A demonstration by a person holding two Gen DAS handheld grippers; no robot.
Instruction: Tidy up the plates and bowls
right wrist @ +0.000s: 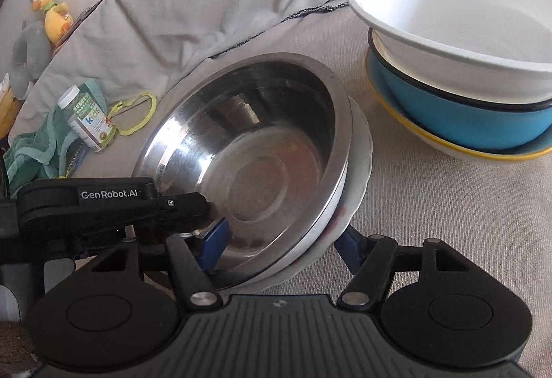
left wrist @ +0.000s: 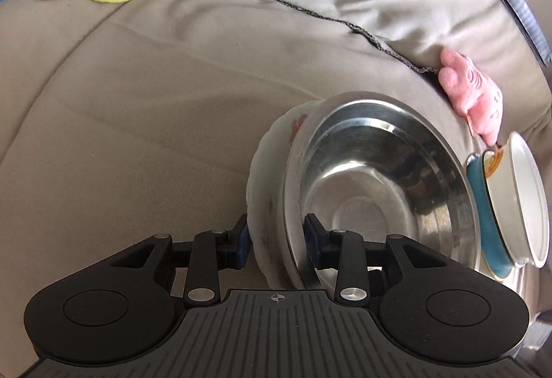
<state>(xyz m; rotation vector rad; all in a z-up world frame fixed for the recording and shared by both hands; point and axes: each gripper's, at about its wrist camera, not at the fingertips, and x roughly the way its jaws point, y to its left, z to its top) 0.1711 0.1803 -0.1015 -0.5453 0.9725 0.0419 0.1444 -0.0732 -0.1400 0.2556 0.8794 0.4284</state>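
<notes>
Steel bowl, nested in a white plate on the beige couch cover beside the stacked bowls, sits straddled by the left gripper and right gripper, jaws half-open around its rim, neither visibly clamped; next, I judge, comes closing and lifting onto the stack.

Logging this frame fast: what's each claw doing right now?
Left claw: straddles the near rims of the steel bowl and white plate; grip cannot be told.
Right claw: straddles the same rims; grip cannot be told.
</notes>
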